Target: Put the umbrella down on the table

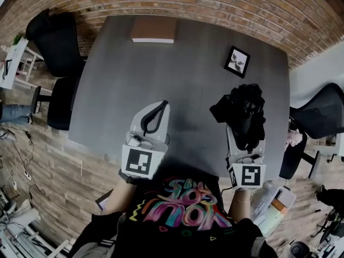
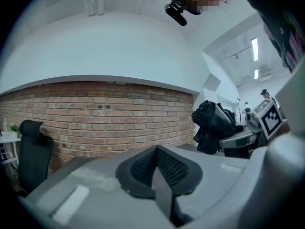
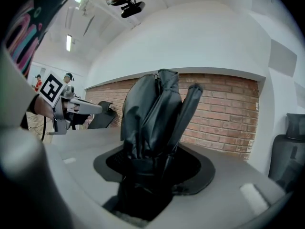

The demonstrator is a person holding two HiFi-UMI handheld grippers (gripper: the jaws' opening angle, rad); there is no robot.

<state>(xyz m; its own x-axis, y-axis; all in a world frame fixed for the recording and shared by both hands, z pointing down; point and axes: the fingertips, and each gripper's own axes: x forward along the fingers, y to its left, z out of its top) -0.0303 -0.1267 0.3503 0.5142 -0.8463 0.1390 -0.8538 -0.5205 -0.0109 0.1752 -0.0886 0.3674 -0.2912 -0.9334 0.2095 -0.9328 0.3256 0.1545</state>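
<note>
A folded black umbrella [image 1: 242, 109] is clamped between the jaws of my right gripper [image 1: 245, 140], which is shut on it just above the near right part of the grey table [image 1: 177, 79]. In the right gripper view the umbrella [image 3: 152, 113] rises out of the right gripper [image 3: 147, 175] and hides the pads. My left gripper [image 1: 162, 106] hovers over the table's near edge, its black pads meeting with nothing between them. Seen from its own camera, the left gripper [image 2: 156, 150] is shut, and the umbrella [image 2: 212, 125] hangs off to its right.
A flat brown box [image 1: 153, 30] lies at the table's far edge. A small framed picture [image 1: 237, 61] sits far right. Black office chairs stand at the left [image 1: 59, 47] and right [image 1: 322, 114]. A brick wall [image 2: 105, 113] lies beyond the table.
</note>
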